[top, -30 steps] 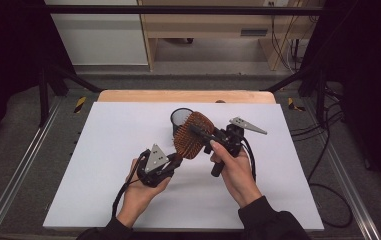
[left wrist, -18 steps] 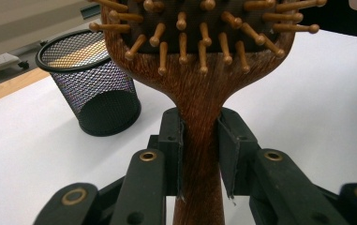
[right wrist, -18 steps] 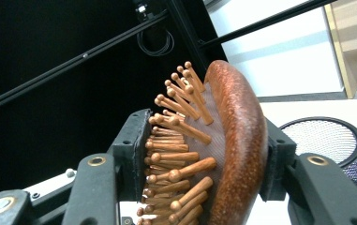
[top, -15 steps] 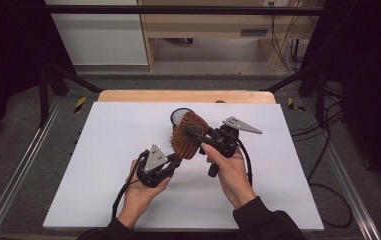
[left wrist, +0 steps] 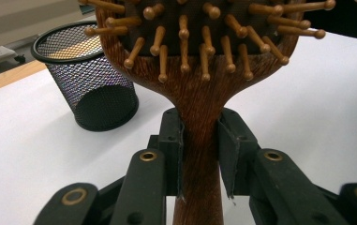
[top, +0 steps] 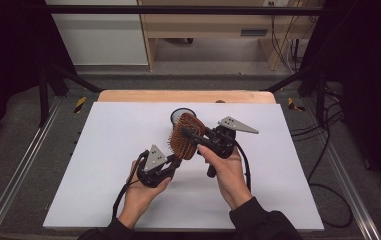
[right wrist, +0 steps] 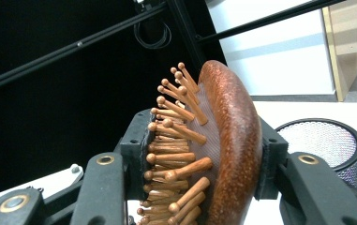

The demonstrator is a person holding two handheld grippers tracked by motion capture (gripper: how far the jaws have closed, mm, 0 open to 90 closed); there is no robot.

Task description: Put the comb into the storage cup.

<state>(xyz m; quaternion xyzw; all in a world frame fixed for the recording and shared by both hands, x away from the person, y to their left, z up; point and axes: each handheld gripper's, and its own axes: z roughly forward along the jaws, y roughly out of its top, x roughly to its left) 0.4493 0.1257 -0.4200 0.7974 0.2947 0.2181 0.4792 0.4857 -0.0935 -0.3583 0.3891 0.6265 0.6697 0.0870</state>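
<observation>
Looking down from the high view, I see 1 wooden hairbrush (top: 184, 136) held above the smooth white table (top: 103, 165), its oval, bristled head tilted up between my 2 grippers; my left gripper (top: 170, 164) pinches the handle low down, my right gripper (top: 190, 135) has just been closing its jaws on the head, and each carries 1 grey three-cornered plate. Just behind the brush stands 1 round mesh cup (top: 180, 115), touching nothing. In the left gripper view, my 2 black jaws stand narrow, their pads pressed flat against either side of the reddish-brown, grained handle of the hairbrush (left wrist: 199, 117), which widens upward into the head, studded with straight wooden pins that end in small round knobs. The mesh cup (left wrist: 89, 79) sits to the left on the table (left wrist: 307, 93), black wire weave, tapering toward its base, with a solid rim. In the right gripper view, my jaws clamp the head of the hairbrush (right wrist: 227, 150) from both faces: 1 pad against the pin side, 1 against the glossy, domed wooden back. The mesh cup (right wrist: 328, 140) shows beyond, at the right.
</observation>
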